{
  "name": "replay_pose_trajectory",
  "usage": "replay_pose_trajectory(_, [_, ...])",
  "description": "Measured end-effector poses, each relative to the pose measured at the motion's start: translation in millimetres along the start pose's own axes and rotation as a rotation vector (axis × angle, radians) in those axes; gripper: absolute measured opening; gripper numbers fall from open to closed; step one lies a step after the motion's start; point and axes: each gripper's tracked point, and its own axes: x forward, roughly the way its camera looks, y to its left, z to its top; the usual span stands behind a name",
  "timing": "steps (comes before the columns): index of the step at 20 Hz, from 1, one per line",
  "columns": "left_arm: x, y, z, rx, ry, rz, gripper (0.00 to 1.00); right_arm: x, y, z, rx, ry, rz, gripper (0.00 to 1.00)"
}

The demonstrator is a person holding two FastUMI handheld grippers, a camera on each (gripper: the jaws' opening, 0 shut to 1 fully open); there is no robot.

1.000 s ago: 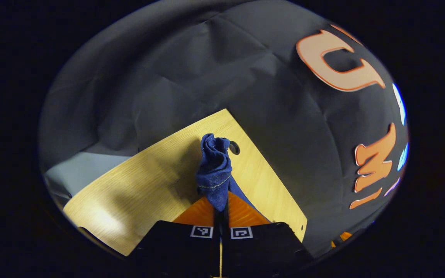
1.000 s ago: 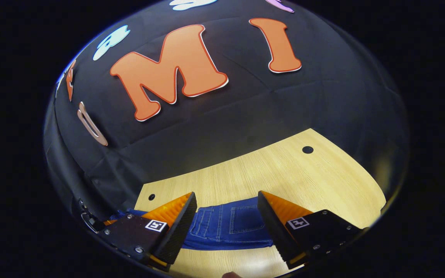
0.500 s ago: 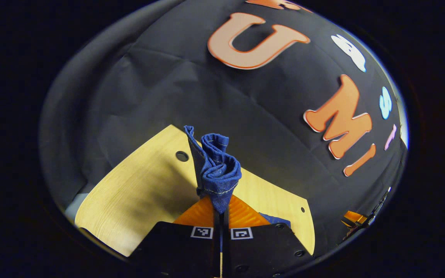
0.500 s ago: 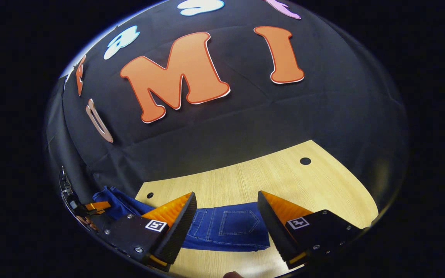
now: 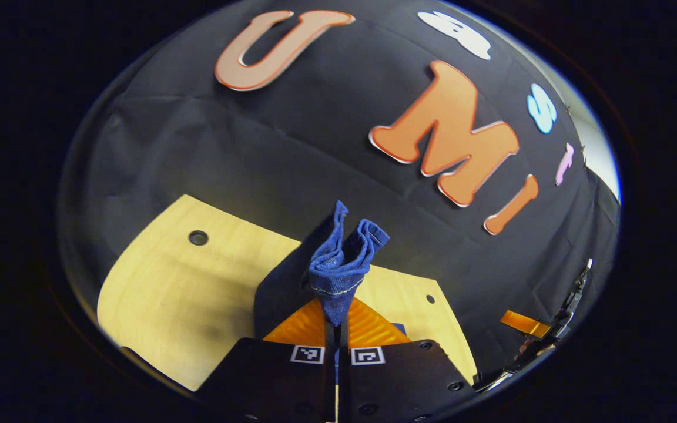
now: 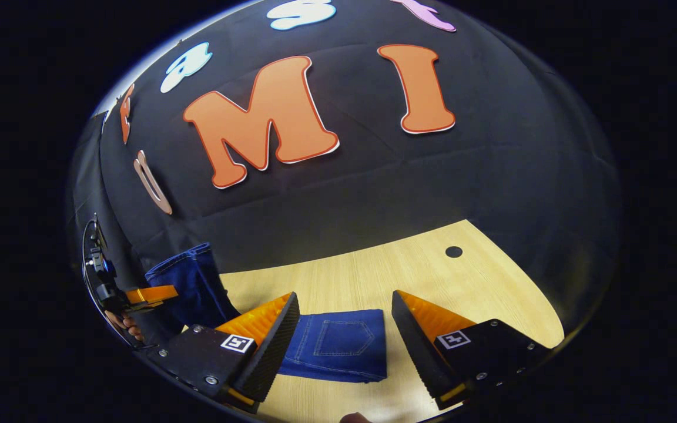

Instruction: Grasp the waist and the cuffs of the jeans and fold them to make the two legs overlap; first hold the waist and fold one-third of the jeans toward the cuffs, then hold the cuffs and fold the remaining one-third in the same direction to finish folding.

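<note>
In the left gripper view, the left gripper (image 5: 337, 320) is squeezing its two fingers together on a bunch of the blue jeans (image 5: 341, 267). The cloth is sticking up above the wooden table (image 5: 174, 294). The right gripper (image 5: 526, 323) is peeking in at the far right edge.

In the right gripper view, the right gripper (image 6: 344, 338) is holding its fingers wide apart, gripping nothing. The folded part of the jeans (image 6: 338, 346) is lying flat on the table (image 6: 432, 282) between them. At the left, the left gripper (image 6: 147, 294) is lifting the jeans' other end.
</note>
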Motion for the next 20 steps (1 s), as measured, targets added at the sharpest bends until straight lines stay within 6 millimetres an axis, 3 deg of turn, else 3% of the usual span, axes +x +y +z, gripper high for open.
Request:
replay_pose_trajectory(4, [30,-49,-25,0.064,0.062,-0.038,0.02,-1,-22,-2,0.008,0.005,-0.013,0.98])
replay_pose_trajectory(9, [54,-104,-65,0.169,0.165,-0.093,0.02,-5,-48,0,0.018,0.002,-0.025,0.98])
replay_pose_trajectory(13, [72,-129,-89,0.332,0.210,-0.055,0.02,-5,-62,-1,0.007,0.006,-0.029,0.98])
replay_pose_trajectory(16, [76,-140,-111,0.446,0.263,-0.017,0.03,-2,-68,-1,-0.002,0.007,-0.021,0.98])
replay_pose_trajectory(19, [69,-158,-138,0.523,0.320,-0.059,0.08,0,-71,-2,-0.006,0.011,-0.014,0.98])
replay_pose_trajectory(20, [67,-165,-142,0.529,0.321,-0.072,0.16,1,-72,-2,-0.008,0.012,-0.011,0.98])
